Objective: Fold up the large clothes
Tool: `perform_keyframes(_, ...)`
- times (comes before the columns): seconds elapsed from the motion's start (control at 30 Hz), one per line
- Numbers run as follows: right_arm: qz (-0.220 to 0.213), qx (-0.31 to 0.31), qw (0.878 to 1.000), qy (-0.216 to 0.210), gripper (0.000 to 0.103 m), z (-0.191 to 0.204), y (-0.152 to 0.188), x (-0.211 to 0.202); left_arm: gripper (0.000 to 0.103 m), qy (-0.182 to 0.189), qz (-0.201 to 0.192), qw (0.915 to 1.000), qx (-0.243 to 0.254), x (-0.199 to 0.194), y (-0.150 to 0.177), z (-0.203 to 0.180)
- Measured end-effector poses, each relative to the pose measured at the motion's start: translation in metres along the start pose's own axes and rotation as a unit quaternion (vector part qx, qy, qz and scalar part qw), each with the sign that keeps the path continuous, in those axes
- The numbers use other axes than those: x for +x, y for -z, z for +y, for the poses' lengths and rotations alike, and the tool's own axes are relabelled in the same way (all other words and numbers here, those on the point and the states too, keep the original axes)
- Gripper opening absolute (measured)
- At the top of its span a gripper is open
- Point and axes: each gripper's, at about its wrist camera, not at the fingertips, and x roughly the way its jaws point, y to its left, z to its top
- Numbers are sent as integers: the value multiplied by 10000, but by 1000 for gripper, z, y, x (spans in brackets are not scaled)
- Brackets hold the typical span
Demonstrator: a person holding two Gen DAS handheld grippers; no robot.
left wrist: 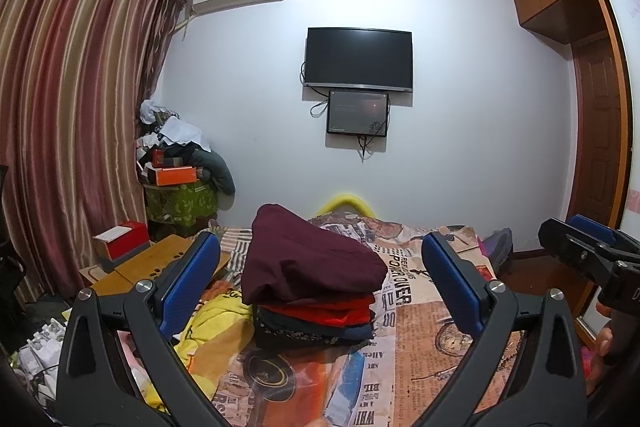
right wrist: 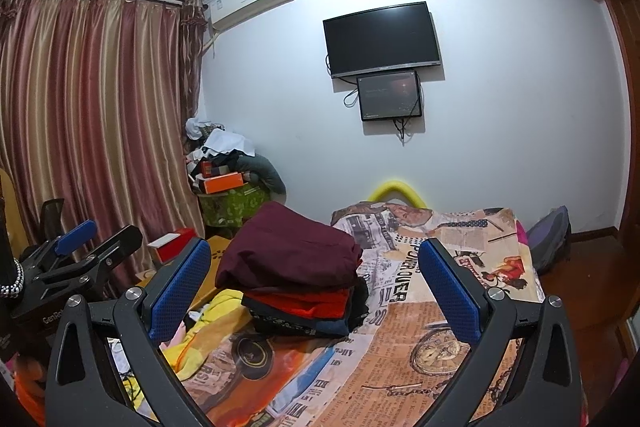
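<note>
A stack of folded clothes stands on the bed, with a maroon garment (left wrist: 308, 259) on top, a red one (left wrist: 320, 313) under it and dark ones below. The maroon garment (right wrist: 292, 253) also tops the stack in the right wrist view. A crumpled yellow garment (left wrist: 212, 331) lies left of the stack and shows in the right wrist view (right wrist: 204, 331) too. My left gripper (left wrist: 320, 263) is open and empty, held above the bed before the stack. My right gripper (right wrist: 314, 263) is open and empty, beside the left one.
The bed carries a newspaper-print sheet (left wrist: 420, 347). A wooden side table (left wrist: 160, 263) with a red box (left wrist: 124, 239) stands at left by the curtain (left wrist: 72, 127). A clutter pile (left wrist: 176, 163) fills the corner. A wardrobe (left wrist: 592, 107) is at right. A backpack (right wrist: 548, 239) lies past the bed.
</note>
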Motion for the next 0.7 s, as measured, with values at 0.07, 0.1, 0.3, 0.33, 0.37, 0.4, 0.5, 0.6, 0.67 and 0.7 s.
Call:
perform_keyframes(0.07,1,4,10000,1,103,0,0,0,101,4,3,10000,4,0,0,-1)
perform_keyframes(0.1,4,8,10000,4,103,0,0,0,101,9,3,10000,6,0,0,-1)
perform_keyframes(0.3,20,25,10000,18,103,0,1,1,101,6,-2,10000,-21,-1,2,1)
perform_keyframes(0.33,21,18,10000,36,103,0,2,2,101,-13,-21,10000,-31,-1,2,1)
perform_keyframes(0.37,20,1,10000,64,103,0,2,2,101,-16,-23,10000,-28,0,2,1)
perform_keyframes(0.4,18,-10,10000,80,103,0,2,2,101,-9,-10,10000,-20,0,2,1)
perform_keyframes(0.5,37,-10,10000,82,103,2,2,3,101,15,13,10000,-18,2,2,1)
perform_keyframes(0.6,38,-18,9999,111,103,2,3,3,101,30,25,10000,-32,2,4,0)
perform_keyframes(0.67,48,-32,9999,129,103,2,3,4,101,37,45,10000,-32,2,5,0)
perform_keyframes(0.7,54,-31,9999,124,103,2,3,5,101,38,55,10000,-22,3,5,0)
